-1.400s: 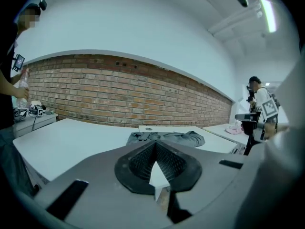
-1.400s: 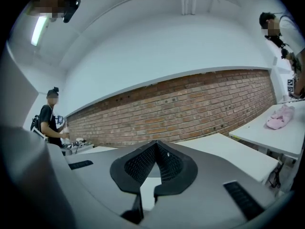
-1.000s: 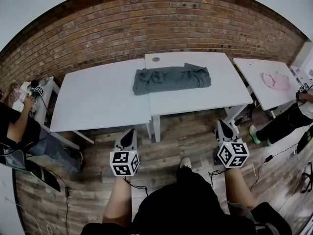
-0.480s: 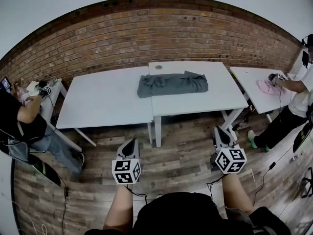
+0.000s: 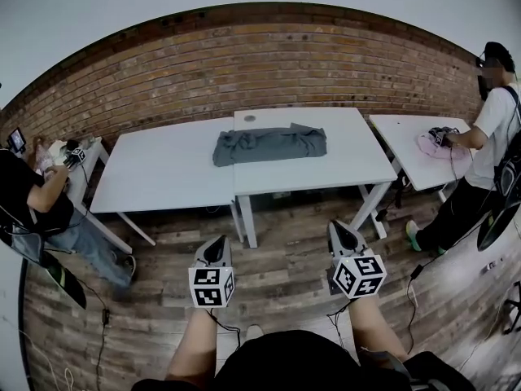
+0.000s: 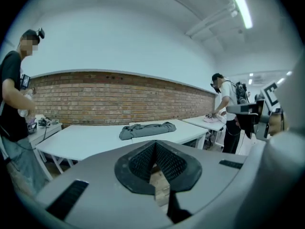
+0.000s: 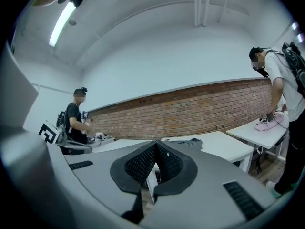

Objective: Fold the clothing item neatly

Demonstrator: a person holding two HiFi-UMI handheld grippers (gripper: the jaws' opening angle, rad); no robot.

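Grey garment [image 5: 269, 145] lies bunched on the white table [image 5: 163, 182], well beyond my left gripper [image 5: 216, 248] and right gripper [image 5: 341, 235], both clenched empty.

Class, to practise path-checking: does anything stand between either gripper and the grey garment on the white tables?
Nothing visible does: only wooden floor and white tabletop lie between the left gripper, the right gripper and the grey garment.

R gripper [image 5: 337, 227] shifted left in frame, bystander [image 5: 493, 125] at rt now reaching pink cloth [image 5: 425, 144]
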